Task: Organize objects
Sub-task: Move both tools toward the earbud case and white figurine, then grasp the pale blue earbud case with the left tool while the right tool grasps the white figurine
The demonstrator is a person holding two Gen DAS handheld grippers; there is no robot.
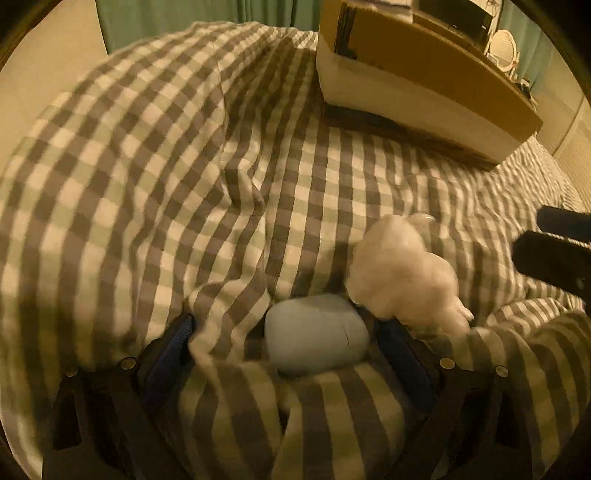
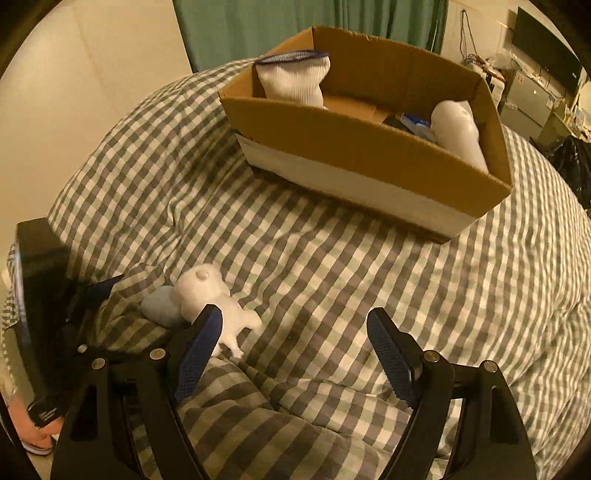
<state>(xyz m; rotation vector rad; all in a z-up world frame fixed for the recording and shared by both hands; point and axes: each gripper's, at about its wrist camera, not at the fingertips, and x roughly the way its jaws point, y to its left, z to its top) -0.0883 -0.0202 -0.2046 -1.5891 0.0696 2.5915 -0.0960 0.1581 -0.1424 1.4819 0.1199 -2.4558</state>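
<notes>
A pale blue soft pouch (image 1: pixel 316 334) lies on the checked bed cover, between the open jaws of my left gripper (image 1: pixel 288 332). A white plush animal (image 1: pixel 402 273) lies right beside it, touching it. Both show in the right wrist view, the pouch (image 2: pixel 160 306) and the plush (image 2: pixel 210 299), just left of my right gripper (image 2: pixel 295 332), which is open and empty above the cover. A cardboard box (image 2: pixel 362 147) stands further back and holds white socks (image 2: pixel 295 79) and a white bottle-like thing (image 2: pixel 460 129).
The checked bed cover (image 2: pixel 332 266) is wrinkled and humped. The box also shows at the upper right in the left wrist view (image 1: pixel 424 74). Green curtains (image 2: pixel 258 29) hang behind the bed. Shelves and clutter stand at the far right.
</notes>
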